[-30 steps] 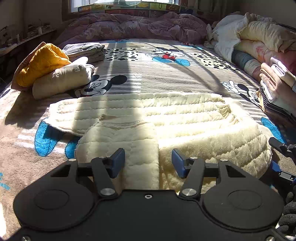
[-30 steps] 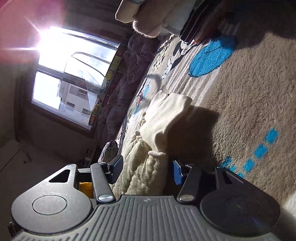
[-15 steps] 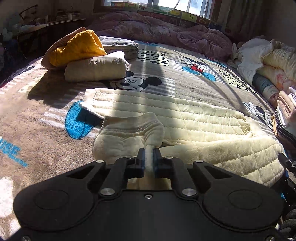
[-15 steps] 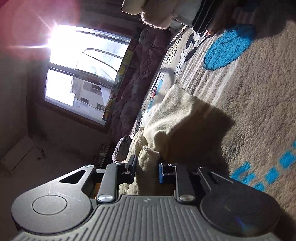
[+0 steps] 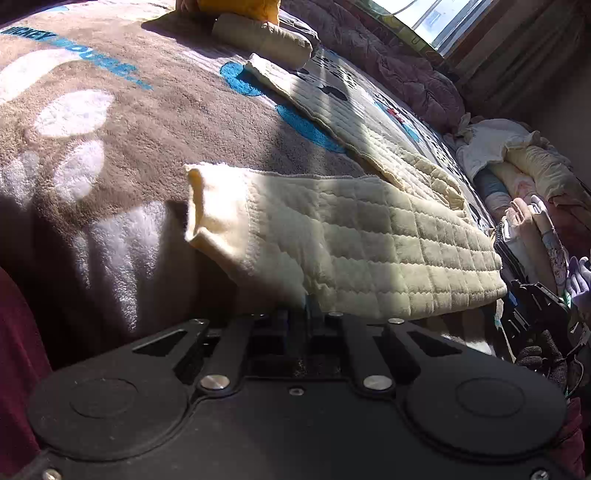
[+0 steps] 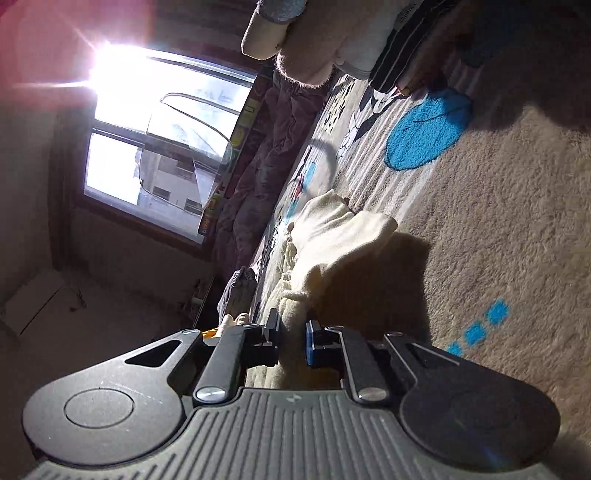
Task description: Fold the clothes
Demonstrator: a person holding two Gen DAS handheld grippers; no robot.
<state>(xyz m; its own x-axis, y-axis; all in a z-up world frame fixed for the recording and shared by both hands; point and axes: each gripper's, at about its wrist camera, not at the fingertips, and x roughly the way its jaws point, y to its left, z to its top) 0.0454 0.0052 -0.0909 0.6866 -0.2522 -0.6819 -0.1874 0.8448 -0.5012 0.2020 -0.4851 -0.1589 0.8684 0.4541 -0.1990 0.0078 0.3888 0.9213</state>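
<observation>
A cream quilted garment [image 5: 354,236] lies on the bed's brown blanket [image 5: 122,122]. My left gripper [image 5: 300,314] is shut on the garment's near edge and holds it lifted, so a cuffed end [image 5: 207,214] hangs to the left. My right gripper [image 6: 292,332] is shut on another edge of the same cream garment [image 6: 332,251], seen tilted in the right wrist view. The right gripper also shows at the far right of the left wrist view [image 5: 532,302].
Folded clothes, a cream roll [image 5: 262,37] and a yellow item [image 5: 236,7], lie at the bed's far left. A pile of unfolded clothes [image 5: 524,177] sits along the right. A purple duvet [image 5: 399,59] lies under the window [image 6: 155,140].
Both grippers closed on the cream garment. The left gripper then lifted its edge and pulled back left, unrolling the bunched part into a flat quilted panel.
</observation>
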